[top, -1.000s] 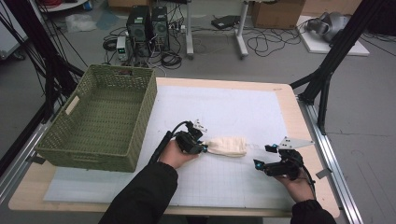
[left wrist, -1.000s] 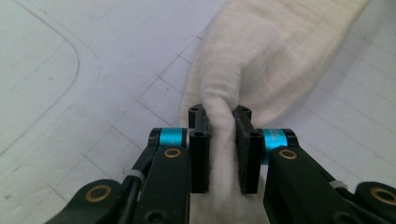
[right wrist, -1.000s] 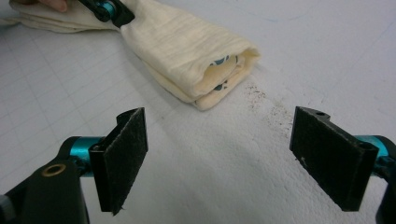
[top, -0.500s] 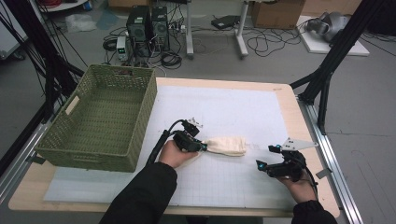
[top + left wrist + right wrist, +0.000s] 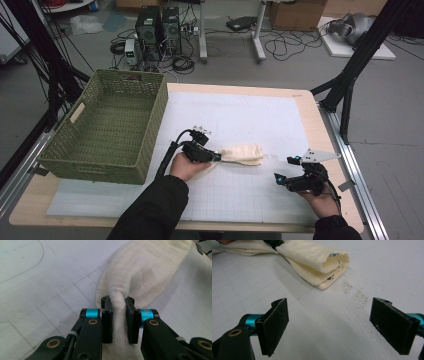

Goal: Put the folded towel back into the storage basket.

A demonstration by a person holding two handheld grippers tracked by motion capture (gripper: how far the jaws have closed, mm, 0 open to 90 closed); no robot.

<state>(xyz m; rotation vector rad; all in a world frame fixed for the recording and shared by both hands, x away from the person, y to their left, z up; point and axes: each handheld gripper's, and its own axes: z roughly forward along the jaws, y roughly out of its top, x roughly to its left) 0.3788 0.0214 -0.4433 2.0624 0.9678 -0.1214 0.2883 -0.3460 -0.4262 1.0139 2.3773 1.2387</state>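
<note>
A cream cloth [image 5: 243,153] lies folded into a long bundle on the white gridded mat [image 5: 240,115], near the table's middle. My left gripper [image 5: 216,157] is shut on the cloth's left end; in the left gripper view a pinched ridge of the cloth [image 5: 140,272] stands between the two black jaws of my left gripper [image 5: 119,307]. My right gripper [image 5: 284,170] rests low at the right, jaws wide open and bare. In the right gripper view my right gripper [image 5: 329,322] faces the cloth's folded end [image 5: 317,262], with a stretch of mat between.
A green woven basket [image 5: 107,125] stands on the table's left part, its inside bare. Dark specks [image 5: 354,293] mark the mat by the cloth's end. Black frame legs [image 5: 350,80] rise at the right; computers and cables lie on the floor behind.
My right hand has shifted slightly toward the table's front. The left gripper and the cloth look the same as before.
</note>
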